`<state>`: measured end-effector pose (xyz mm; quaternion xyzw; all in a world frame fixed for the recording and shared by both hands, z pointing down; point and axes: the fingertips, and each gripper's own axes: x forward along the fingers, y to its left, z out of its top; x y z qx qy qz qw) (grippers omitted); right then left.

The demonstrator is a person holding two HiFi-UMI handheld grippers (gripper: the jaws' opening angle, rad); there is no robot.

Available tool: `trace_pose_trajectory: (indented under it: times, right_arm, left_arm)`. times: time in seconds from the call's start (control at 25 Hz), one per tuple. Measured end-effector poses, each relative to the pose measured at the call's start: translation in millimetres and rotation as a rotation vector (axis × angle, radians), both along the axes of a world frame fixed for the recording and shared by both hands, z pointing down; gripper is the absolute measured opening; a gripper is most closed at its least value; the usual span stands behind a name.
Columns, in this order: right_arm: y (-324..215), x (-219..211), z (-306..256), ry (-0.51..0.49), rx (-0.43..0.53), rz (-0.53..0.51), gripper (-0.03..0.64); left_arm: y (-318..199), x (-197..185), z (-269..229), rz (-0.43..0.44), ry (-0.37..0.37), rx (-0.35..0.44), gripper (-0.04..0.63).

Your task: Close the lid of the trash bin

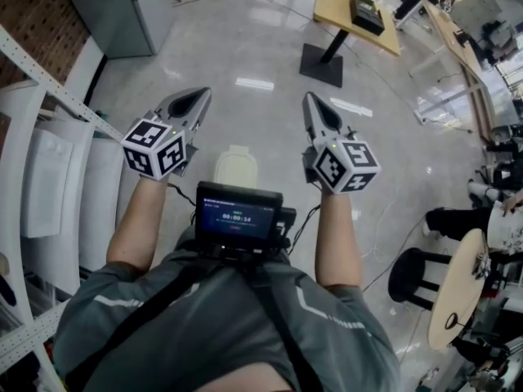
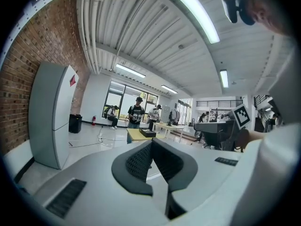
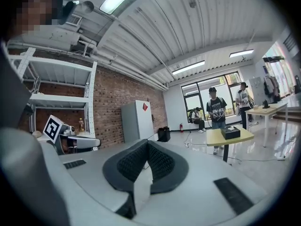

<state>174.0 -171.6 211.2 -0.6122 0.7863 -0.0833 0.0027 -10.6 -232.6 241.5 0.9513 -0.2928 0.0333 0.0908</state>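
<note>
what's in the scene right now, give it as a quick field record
left gripper: shut, nothing between the jaws
right gripper: shut, nothing between the jaws
cream rounded trash bin: on the glossy floor, showing between the two grippers; neither touches it
lid state: cannot tell from straight above
far side: yellow table with a black box on it
person's left: grey cabinet, white metal shelving
task status: apparently not yet started

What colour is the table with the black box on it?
Yellow. The table shows best in the head view.
</note>
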Motion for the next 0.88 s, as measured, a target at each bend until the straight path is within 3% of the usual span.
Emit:
trace_pose_trajectory:
  times: [0.88]
  right_arm:
    - [7,14,-9,0.038,0.008,0.021,0.008]
  left_arm:
    - [11,18,-20,0.011,0.000,0.039,0.002]
